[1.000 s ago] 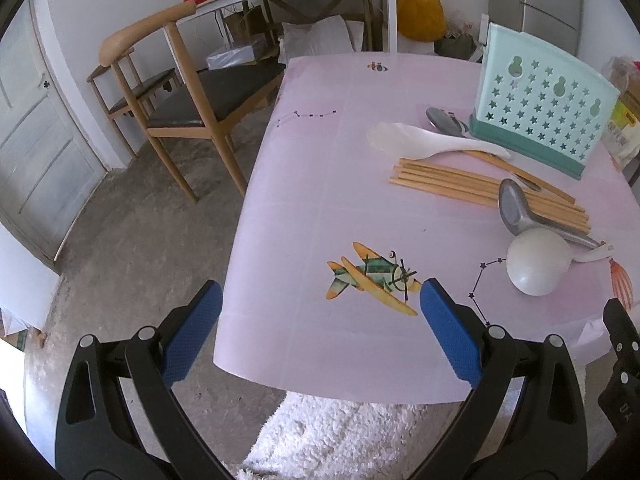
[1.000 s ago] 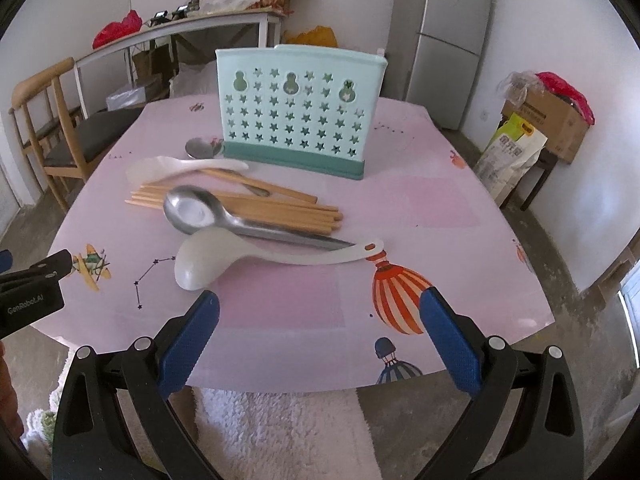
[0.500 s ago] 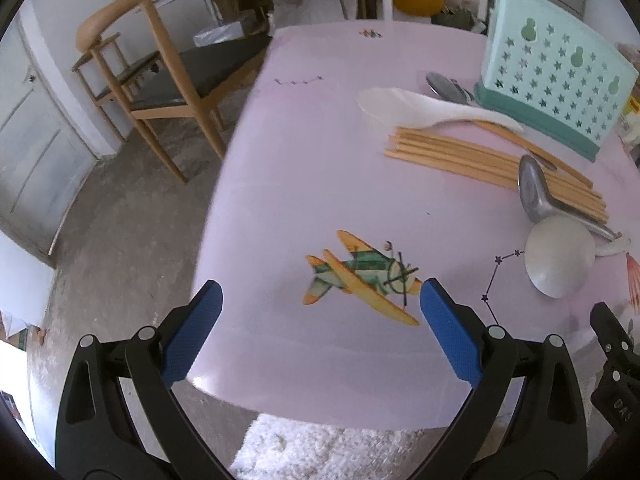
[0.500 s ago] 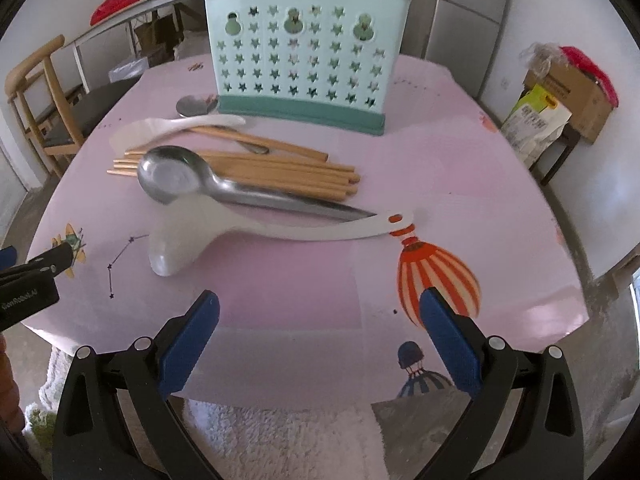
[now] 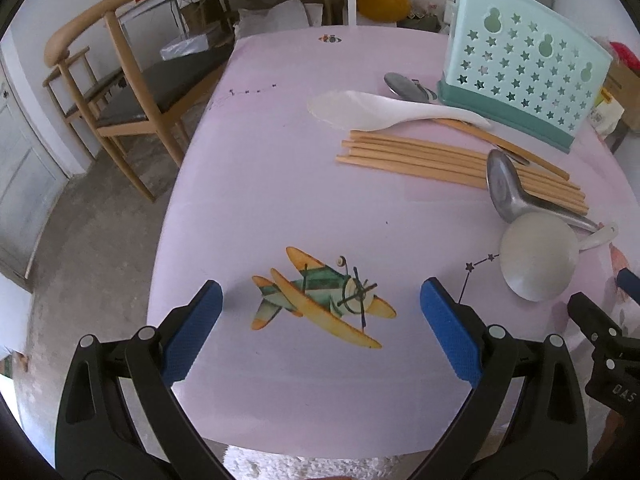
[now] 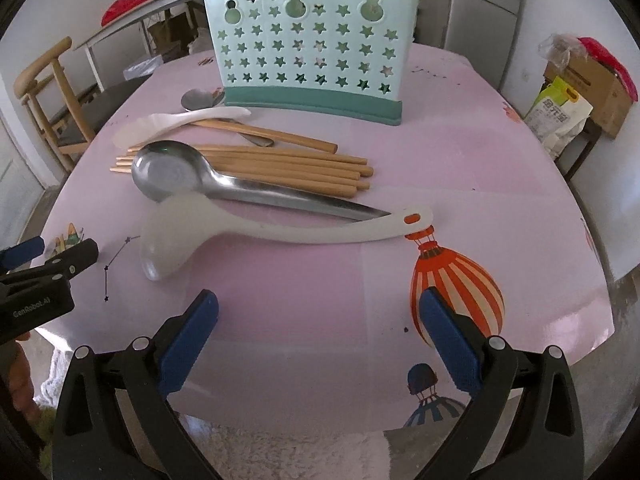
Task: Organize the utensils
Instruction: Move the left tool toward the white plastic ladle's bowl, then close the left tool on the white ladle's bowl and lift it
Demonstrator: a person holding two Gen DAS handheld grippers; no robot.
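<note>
two ladles (image 6: 256, 216), perhaps eight chopsticks (image 6: 280, 164)

Bare tablecloth (image 6: 304, 300) before the white ladle (image 6: 224, 232), utensil holder (image 6: 312, 44) walling the far side

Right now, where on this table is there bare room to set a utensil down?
Bare: the strip right of the chopsticks and holder, and the left side around the airplane print. Crowded: the middle, where white ladle, metal ladle and chopsticks overlap.

Pink printed table (image 6: 500, 168), mint utensil holder (image 6: 312, 40), chopsticks (image 6: 280, 164), ladles (image 6: 224, 224), spoons (image 6: 176, 122)
</note>
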